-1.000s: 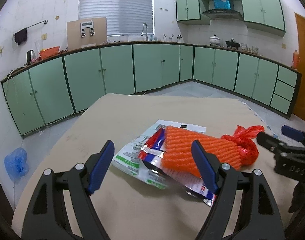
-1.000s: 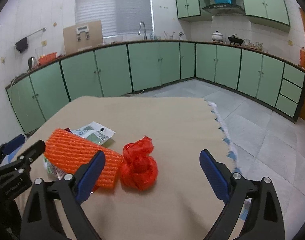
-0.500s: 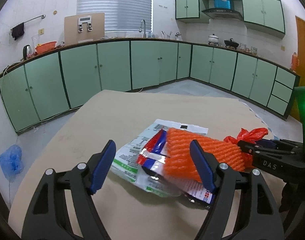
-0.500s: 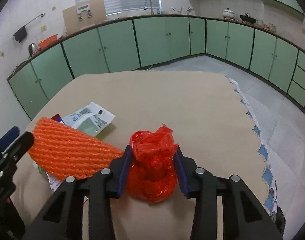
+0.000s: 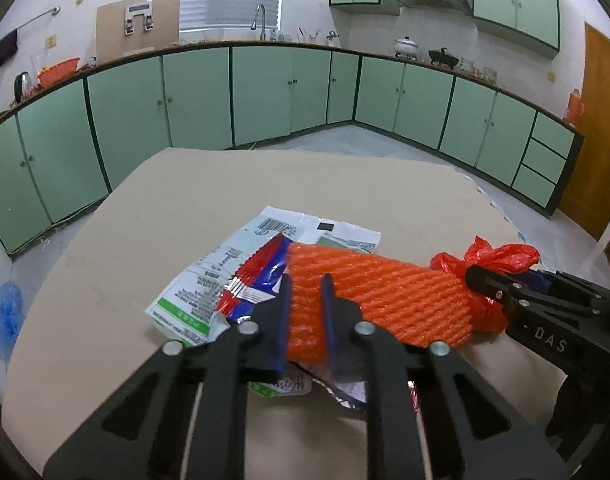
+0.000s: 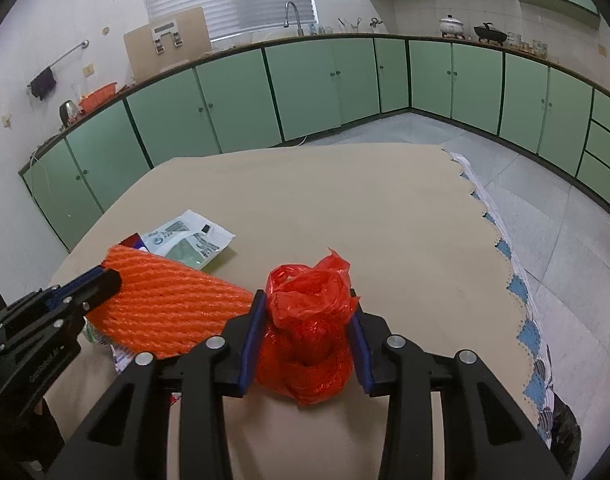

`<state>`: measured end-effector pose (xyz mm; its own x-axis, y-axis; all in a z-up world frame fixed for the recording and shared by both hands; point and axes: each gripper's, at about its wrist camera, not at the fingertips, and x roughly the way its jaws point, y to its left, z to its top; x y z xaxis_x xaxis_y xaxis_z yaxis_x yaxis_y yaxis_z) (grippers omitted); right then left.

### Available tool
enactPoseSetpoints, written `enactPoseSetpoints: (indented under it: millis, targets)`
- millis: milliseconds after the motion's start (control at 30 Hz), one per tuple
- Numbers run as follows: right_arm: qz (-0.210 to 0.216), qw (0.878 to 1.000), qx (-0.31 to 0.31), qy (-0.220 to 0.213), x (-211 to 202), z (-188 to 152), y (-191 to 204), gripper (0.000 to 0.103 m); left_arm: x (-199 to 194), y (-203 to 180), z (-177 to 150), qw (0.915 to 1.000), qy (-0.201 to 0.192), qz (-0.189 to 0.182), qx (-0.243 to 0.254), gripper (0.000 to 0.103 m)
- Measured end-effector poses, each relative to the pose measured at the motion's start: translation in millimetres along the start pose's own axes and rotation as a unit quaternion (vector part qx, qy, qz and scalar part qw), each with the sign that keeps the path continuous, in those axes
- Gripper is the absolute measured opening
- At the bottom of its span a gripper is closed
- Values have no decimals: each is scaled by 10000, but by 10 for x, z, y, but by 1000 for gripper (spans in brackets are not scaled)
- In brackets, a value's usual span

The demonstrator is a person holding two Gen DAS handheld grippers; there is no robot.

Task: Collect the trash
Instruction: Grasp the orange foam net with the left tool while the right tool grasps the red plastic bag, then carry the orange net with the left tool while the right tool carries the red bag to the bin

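Orange foam net (image 5: 385, 300), lying lengthwise left-to-right, is pinched by closing left tongs (image 5: 307, 296); right tongs (image 6: 305, 332) clamp red bag (image 6: 309, 320).

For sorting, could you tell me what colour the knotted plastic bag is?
Red; the knotted plastic bag shows best in the right wrist view.

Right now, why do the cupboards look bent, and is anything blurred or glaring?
Left wrist view: the fisheye lens bows the green cupboards and darkens the corners; the foam net is sharp. Right wrist view: same bending; the red bag is sharp with only small glints.
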<state>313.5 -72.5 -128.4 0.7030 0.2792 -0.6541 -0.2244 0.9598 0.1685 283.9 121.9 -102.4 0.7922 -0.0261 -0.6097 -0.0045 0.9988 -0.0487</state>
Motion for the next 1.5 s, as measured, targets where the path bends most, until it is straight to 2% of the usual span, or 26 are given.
enactPoseSetpoints:
  millis: [400,667,800,1167,1500]
  targets:
    - [-217,9992,-13,-330,-342,-14,-61,38,-458,-71,-8,9978,-638,157,-18,4]
    - [-234,9978,-13,-612,-703,-7,-108,38,-795,-96,140,9943,-1010,-184,-281,4]
    - [-246,9969,19,-753,-893,-6,-143,38,-928,-168,187,9925,-1161,-280,-242,4]
    - [-396,9938,114,-1032,-1448,-92,-314,37,-1200,-672,89,9900,-1299,-540,91,4]
    - [-716,9899,333,-1174,-1910,-310,-569,37,-1356,-1327,-149,9842,-1231,-1177,478,4]
